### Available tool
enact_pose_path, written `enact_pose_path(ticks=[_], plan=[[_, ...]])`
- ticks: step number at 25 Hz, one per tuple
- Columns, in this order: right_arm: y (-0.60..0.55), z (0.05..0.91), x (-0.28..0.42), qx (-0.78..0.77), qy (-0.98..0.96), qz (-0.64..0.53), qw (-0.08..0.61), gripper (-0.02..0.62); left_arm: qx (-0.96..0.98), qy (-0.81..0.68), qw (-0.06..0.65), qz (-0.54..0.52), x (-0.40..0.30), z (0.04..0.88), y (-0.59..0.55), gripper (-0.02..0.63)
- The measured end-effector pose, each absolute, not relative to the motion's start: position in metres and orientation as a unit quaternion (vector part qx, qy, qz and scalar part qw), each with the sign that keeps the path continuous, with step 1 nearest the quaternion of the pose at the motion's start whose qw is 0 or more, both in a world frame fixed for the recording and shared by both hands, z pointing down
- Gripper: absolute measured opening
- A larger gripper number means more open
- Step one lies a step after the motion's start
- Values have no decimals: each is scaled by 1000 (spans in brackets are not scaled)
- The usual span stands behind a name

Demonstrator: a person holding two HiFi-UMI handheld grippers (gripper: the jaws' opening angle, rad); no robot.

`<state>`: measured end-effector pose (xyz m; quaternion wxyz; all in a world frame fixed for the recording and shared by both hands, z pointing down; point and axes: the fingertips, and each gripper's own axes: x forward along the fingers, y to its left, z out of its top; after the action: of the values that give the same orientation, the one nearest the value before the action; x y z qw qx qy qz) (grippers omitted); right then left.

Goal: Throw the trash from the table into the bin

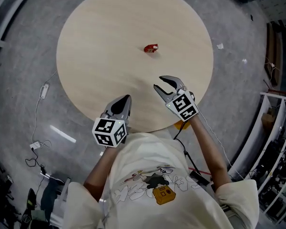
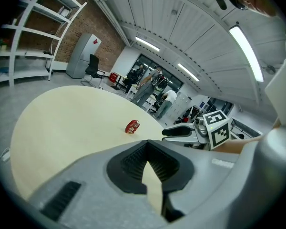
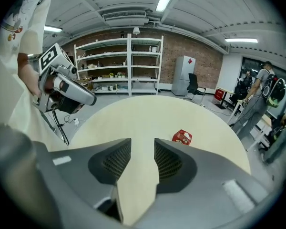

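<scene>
That red wrapper [image 1: 151, 48] sits mid-frame, print too small to read. The table [image 1: 100, 56] loses its near rim under the person's shirt [image 1: 133, 151] at lower centre, and the shirt runs off the bottom edge.

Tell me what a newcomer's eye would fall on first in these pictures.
The single red wrapper stands out, lying alone near the middle of the big round pale table. Next come the two grippers over the table's near edge. The right gripper has its jaws apart with nothing between them, and the left gripper is shut, both short of the wrapper.
</scene>
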<state>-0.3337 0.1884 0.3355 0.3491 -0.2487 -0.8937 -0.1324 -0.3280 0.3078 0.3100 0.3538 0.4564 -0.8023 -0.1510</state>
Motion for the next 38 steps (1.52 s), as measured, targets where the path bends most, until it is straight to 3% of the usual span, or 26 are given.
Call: enact_pose_path(ticks=[11, 22, 28, 30, 38], plan=[[118, 369, -412, -241, -898, -142, 339, 263, 386, -825, 374, -173, -351, 320, 277, 3], [98, 407, -481, -309, -866, -200, 338, 278, 331, -832, 408, -177, -343, 334, 264, 3], [104, 443, -498, -340, -842, -222, 356, 236, 313, -834, 417, -182, -352, 350, 267, 3], [104, 441, -498, -338, -843, -228, 352, 147, 314, -833, 418, -183, -351, 349, 264, 3], [129, 419, -478, -326, -853, -220, 342, 132, 337, -832, 404, -176, -348, 337, 268, 3]])
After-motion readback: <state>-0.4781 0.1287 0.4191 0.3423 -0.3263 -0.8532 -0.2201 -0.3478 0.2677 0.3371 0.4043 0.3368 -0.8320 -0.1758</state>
